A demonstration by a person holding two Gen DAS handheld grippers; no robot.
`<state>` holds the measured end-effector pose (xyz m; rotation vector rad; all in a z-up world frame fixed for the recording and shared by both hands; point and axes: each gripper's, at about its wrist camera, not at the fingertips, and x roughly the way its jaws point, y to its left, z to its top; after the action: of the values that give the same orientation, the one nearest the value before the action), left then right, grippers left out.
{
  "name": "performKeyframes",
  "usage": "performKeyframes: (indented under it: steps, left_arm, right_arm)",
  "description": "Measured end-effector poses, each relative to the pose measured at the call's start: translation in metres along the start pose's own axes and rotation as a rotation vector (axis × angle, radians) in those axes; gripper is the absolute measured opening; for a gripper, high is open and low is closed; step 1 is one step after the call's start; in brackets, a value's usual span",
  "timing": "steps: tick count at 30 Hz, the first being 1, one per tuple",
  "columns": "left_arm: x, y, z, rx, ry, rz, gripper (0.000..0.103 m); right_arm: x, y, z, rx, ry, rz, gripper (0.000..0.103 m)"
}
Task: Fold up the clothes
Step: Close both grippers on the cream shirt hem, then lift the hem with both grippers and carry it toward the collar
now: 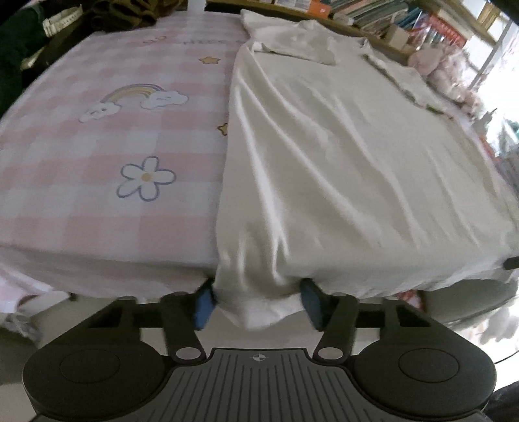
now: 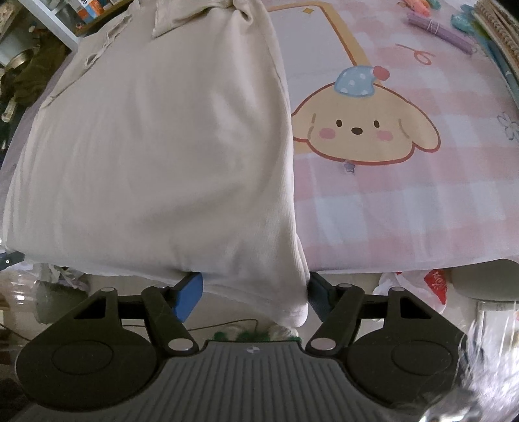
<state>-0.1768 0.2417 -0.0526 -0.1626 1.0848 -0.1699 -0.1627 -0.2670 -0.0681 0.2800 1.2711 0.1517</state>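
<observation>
While the cream-white shirt (image 1: pixel 340 155) lies spread flat on a tabletop covered by a pink checked cloth (image 1: pixel 107 201), its near hem hangs over the front edge, and both grippers meet it there. The left gripper (image 1: pixel 258 303) has its blue-padded fingers (image 1: pixel 204 306) set wide apart on either side of the shirt's near left corner; the fabric droops down between them, and the pads do not look pressed together on it, so whether they actually pinch the cloth cannot be told. In the right wrist view the right gripper (image 2: pixel 254 293) stands the same way at the near right corner of the shirt (image 2: pixel 155 155): one blue finger (image 2: pixel 186 297) sits to the left of the hanging hem, the other to its right, well spread, with the hem corner dangling in the gap.

The shirt's collar lies at the far end, and its sleeves are folded in over the body. The cloth (image 2: pixel 405 201) is printed with a rainbow and clouds (image 1: pixel 136 100), a white flower (image 1: pixel 146 178) and a yellow puppy face (image 2: pixel 363 120) wearing a blue cap. A purple pen-like item (image 2: pixel 438 29) rests on the far right of the tabletop. Books (image 1: pixel 373 13) line a shelf beyond the far edge.
</observation>
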Motion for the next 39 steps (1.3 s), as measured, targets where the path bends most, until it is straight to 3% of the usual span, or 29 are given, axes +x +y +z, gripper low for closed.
performKeyframes:
  steps: [1,3,5,6,9,15,19,33,39]
  left_arm:
    - [-0.001,0.002,-0.001,-0.016,-0.002,-0.028,0.036]
    - [-0.001,0.003,-0.001,-0.044,-0.006,-0.068,0.024]
    - [-0.002,0.004,-0.002,-0.060,-0.011,-0.096,0.011]
    - [-0.002,0.004,-0.003,-0.065,-0.016,-0.103,0.008]
    - [-0.009,0.005,-0.005,-0.095,-0.046,-0.134,0.006]
    - [-0.029,0.008,-0.010,-0.127,-0.080,-0.183,0.006]
    - [-0.035,0.007,-0.014,-0.125,-0.062,-0.206,0.006]
    - [-0.034,0.019,-0.074,-0.178,0.111,-0.237,0.006]
    - [-0.051,0.024,-0.046,-0.193,0.000,-0.303,0.006]
  right_arm:
    - [0.000,-0.001,0.001,0.001,-0.001,0.010,0.061]
    - [-0.001,-0.004,0.001,0.020,-0.003,0.065,0.034]
    - [-0.003,-0.005,0.001,0.033,-0.007,0.087,0.022]
    - [-0.004,-0.005,0.001,0.034,-0.010,0.087,0.015]
    - [-0.010,-0.007,-0.002,0.040,-0.029,0.102,0.007]
    - [-0.033,-0.009,-0.004,0.054,-0.070,0.113,0.006]
    - [-0.045,-0.013,-0.007,0.070,-0.075,0.120,0.006]
    - [-0.046,-0.018,-0.068,0.090,0.082,0.076,0.006]
    - [-0.062,-0.010,-0.063,0.110,0.031,0.144,0.006]
